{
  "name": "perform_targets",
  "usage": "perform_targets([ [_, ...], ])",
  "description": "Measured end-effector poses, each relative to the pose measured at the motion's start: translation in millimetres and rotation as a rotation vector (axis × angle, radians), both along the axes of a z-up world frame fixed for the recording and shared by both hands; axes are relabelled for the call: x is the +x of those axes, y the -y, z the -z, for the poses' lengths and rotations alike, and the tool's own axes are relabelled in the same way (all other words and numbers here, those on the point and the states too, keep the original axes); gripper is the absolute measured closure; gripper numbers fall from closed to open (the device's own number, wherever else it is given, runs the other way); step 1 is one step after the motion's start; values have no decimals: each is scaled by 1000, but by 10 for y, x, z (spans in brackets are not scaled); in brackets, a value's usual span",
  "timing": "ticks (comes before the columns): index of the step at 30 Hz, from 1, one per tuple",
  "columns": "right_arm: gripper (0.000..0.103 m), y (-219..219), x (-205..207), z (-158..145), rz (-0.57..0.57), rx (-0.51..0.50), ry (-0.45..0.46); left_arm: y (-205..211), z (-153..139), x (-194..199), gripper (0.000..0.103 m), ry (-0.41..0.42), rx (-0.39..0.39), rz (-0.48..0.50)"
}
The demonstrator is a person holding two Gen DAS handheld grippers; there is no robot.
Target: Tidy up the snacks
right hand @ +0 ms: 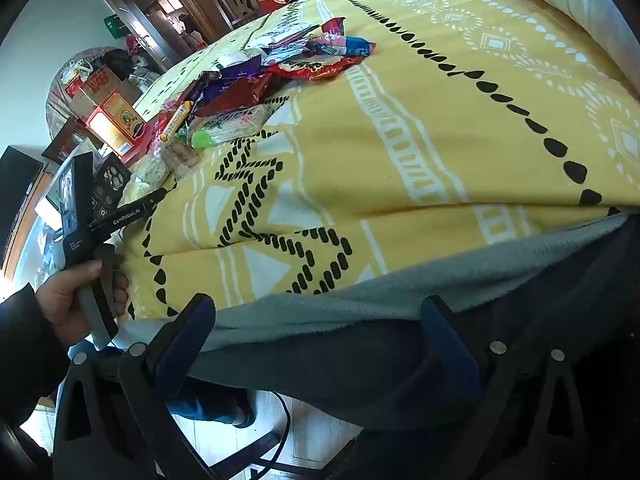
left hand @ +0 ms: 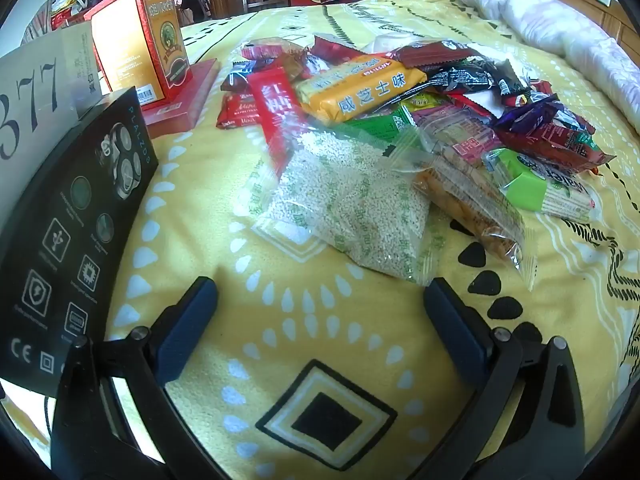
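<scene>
The snack pile (left hand: pixel 400 120) is heaped on the yellow bedspread (left hand: pixel 320 340), beside a black box (left hand: pixel 72 240). The left gripper (left hand: pixel 320 300) is held with jaws spread before the sesame packet (left hand: pixel 344 208), likely for pickup. The right gripper (right hand: pixel 316 320), jaws also apart and empty, is kept at the bed's edge.

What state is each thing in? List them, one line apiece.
Left tongs: open, empty, low over the blanket, just short of the pile.
Right tongs: open, empty, at the bed's edge.
Sesame packet: sealed, lying flat, nearest the left tongs.
Orange cracker pack: sealed, resting on top of the pile.
Red box: upright, closed.
Black box: leaning, closed.
Yellow blanket: spread over the bed.
</scene>
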State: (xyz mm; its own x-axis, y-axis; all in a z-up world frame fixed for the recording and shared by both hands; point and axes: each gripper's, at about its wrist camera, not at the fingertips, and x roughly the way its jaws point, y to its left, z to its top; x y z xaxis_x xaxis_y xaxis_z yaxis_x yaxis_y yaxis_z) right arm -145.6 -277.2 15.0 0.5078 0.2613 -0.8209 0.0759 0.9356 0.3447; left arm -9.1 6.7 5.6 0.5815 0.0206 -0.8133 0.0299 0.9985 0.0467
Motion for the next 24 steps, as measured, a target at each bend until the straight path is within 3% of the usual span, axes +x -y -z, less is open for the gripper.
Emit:
perform_targets([
  [24,0,-5,18,58,4,7,-3,8,-7,-15,0,6,3,-2],
])
